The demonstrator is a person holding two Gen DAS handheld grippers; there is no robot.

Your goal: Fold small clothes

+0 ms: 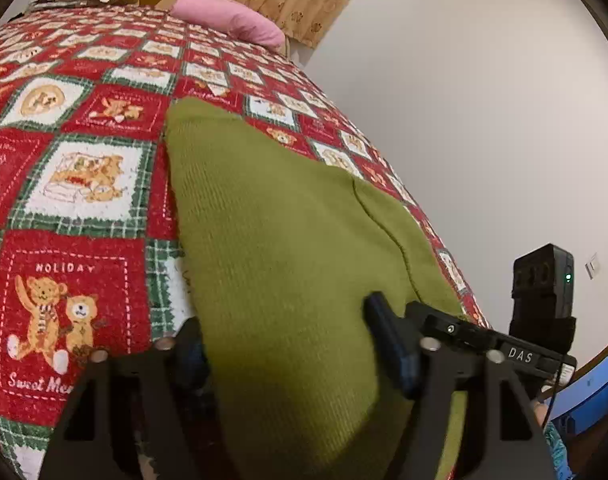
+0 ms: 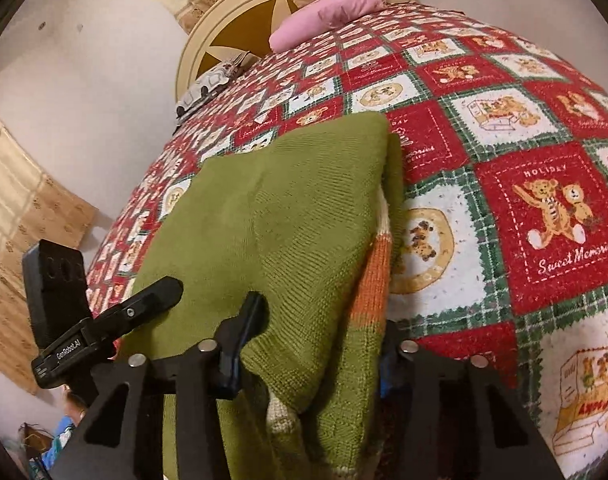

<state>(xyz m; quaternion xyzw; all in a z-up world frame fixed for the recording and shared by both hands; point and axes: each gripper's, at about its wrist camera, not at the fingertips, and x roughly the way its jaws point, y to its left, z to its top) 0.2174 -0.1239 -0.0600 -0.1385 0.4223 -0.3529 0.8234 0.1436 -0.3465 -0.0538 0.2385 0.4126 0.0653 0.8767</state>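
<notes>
You had the green sweater [image 1: 284, 240] partly folded on the bed [image 1: 76, 184], both the left gripper [image 1: 292, 356] and right gripper [image 2: 311, 344] pinching its near edge, folds remaining.

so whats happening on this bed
A person is folding a green sweater on a bed with a red teddy-bear blanket, using a claw in each hand. The left claw and the right claw each have the near edge of the sweater between their fingers. The sweater looks already folded over, with an orange and cream stripe peeking out underneath. A pink pillow lies at the far end.
</notes>
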